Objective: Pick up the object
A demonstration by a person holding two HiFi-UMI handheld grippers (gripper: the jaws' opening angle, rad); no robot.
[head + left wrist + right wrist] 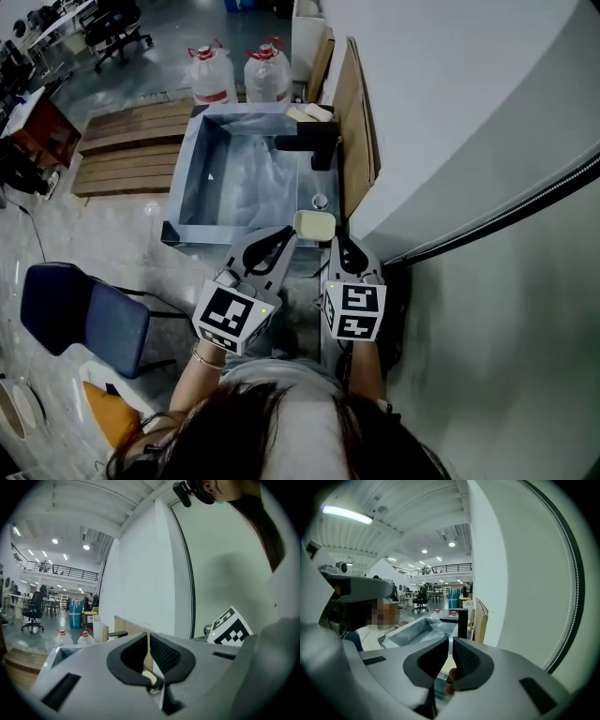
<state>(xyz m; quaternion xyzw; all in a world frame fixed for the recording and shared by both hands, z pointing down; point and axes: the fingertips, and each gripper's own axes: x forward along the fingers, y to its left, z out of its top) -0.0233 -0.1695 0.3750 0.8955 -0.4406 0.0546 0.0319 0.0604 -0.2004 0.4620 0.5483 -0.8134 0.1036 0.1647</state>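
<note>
Head view: cream block (314,225) on sink (185,183) front rim, likely light, maybe slippery; pinch across sides. Left gripper (292,234), right gripper (336,241) jaws nearly closed, empty.

Bright overhead light, fisheye-warped edges

Big open industrial-style hall, part workshop, part office. Bare polished grey floor (112,234), high white ceiling with round lights (55,541), upper gallery with a black railing (61,569). Black swivel office chairs (117,28) by desks at the far end. Nearer, a stainless steel sink basin (187,178) with a black tap (314,142), wooden pallets (131,150) at its left edge, two clear red-capped water jugs (213,75) behind.
</note>
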